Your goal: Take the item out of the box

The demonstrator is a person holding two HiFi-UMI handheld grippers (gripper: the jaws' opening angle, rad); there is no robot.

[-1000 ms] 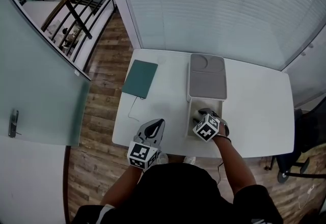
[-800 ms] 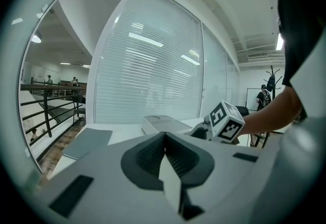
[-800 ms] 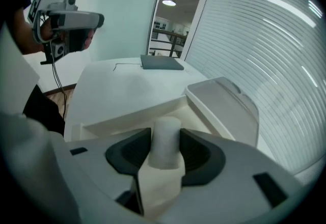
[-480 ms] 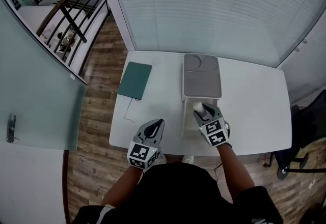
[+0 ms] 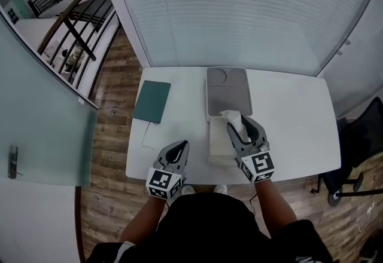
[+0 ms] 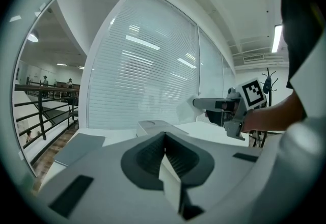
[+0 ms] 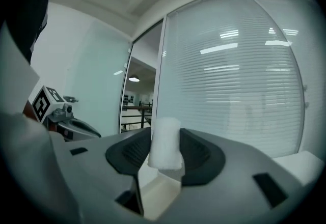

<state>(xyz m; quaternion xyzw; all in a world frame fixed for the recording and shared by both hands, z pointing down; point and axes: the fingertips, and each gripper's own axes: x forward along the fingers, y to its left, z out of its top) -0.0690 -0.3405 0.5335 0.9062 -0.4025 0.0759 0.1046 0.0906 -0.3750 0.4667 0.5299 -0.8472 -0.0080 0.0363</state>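
A white open box (image 5: 219, 141) stands on the white table (image 5: 293, 124), its grey lid (image 5: 227, 89) lying flat just behind it. My right gripper (image 5: 240, 124) hovers over the box's right side, shut on a white soft item (image 5: 233, 118) that is lifted above the rim. In the right gripper view the white item (image 7: 165, 141) stands upright between the dark pads. My left gripper (image 5: 182, 146) sits at the table's front edge, left of the box, shut with nothing in it. The left gripper view shows my right gripper (image 6: 224, 110) with the item (image 6: 196, 102) at its tip.
A teal notebook (image 5: 151, 101) lies at the table's back left, with a thin cable (image 5: 146, 134) running toward the front edge. Blinds and a glass wall stand behind the table. A dark office chair (image 5: 359, 154) is off to the right.
My right gripper has come up out of the box with the white item and now points away from me. The left gripper has stayed where it was.
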